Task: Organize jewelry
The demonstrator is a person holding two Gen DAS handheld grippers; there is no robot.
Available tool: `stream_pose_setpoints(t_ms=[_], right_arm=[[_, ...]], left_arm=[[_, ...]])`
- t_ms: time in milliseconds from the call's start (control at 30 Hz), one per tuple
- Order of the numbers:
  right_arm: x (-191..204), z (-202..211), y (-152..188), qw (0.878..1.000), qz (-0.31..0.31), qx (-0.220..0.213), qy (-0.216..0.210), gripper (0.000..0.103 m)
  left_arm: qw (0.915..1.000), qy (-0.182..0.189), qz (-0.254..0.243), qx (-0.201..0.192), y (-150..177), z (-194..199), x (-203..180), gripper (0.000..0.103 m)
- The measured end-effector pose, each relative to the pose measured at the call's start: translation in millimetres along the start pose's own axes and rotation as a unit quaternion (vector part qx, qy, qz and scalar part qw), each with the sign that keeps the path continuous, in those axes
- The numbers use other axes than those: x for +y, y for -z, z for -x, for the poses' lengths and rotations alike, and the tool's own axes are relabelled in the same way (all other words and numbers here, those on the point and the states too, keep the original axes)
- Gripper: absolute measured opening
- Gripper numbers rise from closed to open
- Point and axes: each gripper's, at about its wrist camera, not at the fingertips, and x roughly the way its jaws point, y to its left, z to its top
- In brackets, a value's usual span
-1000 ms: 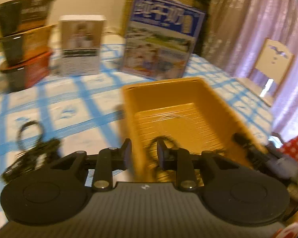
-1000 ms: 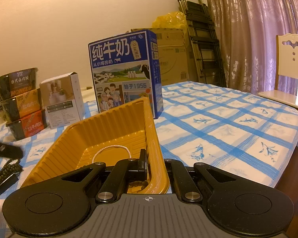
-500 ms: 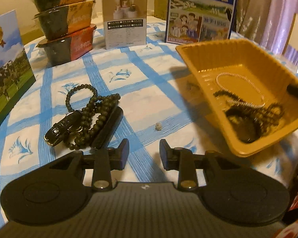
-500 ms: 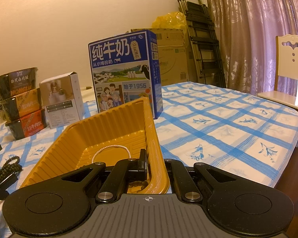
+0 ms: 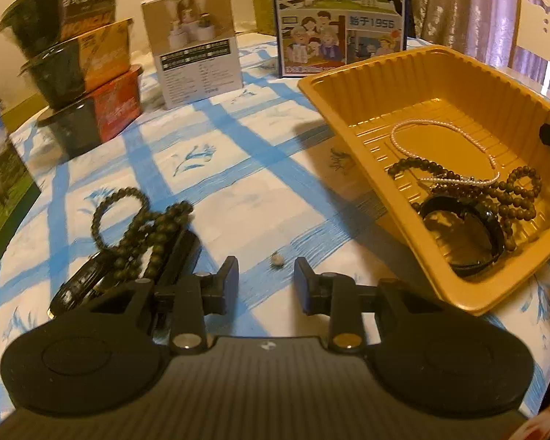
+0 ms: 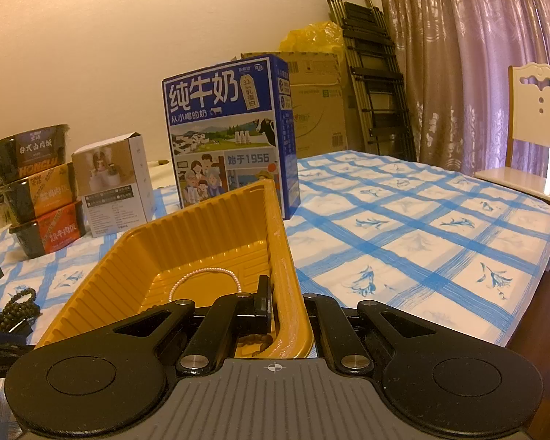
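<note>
Inside the yellow tray (image 5: 436, 84) lie a pearl strand (image 5: 440, 139), dark beads (image 5: 520, 198) and a black bangle (image 5: 465, 234); my right gripper (image 6: 288, 311) is clamped on its rim. On the checked tablecloth (image 5: 238, 183), more beads (image 5: 143, 227) lie just left of my left gripper (image 5: 266, 278), whose fingers stand apart, holding nothing.
</note>
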Motion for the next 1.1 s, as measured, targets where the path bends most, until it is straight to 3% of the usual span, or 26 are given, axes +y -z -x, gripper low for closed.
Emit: stream_pose_setpoints(t_ms=[133,433,867,1100], right_arm=[[0.0,0.4,0.2,1.000,0.000,0.000,0.000,0.004],[0.1,0.4,0.2,1.000,0.000,0.000,0.000,0.004],[0.1,0.4,0.1,1.000,0.000,0.000,0.000,0.004],[0.1,0.0,0.0,1.000,0.000,0.000,0.000,0.004]], left_arm=[[1.0000,-0.001,-0.009,0.000,-3.2,-8.7,-4.2,0.027],[0.9998,0.008,-0.020,-0.003,-2.9,-11.1,-9.7,0.006],[0.9988,0.012,-0.030,-0.037,-11.7,16.8,-14.3,0.006],[0.9965,0.063,-0.005,-0.055,-29.8,47.3,-19.9,0.005]])
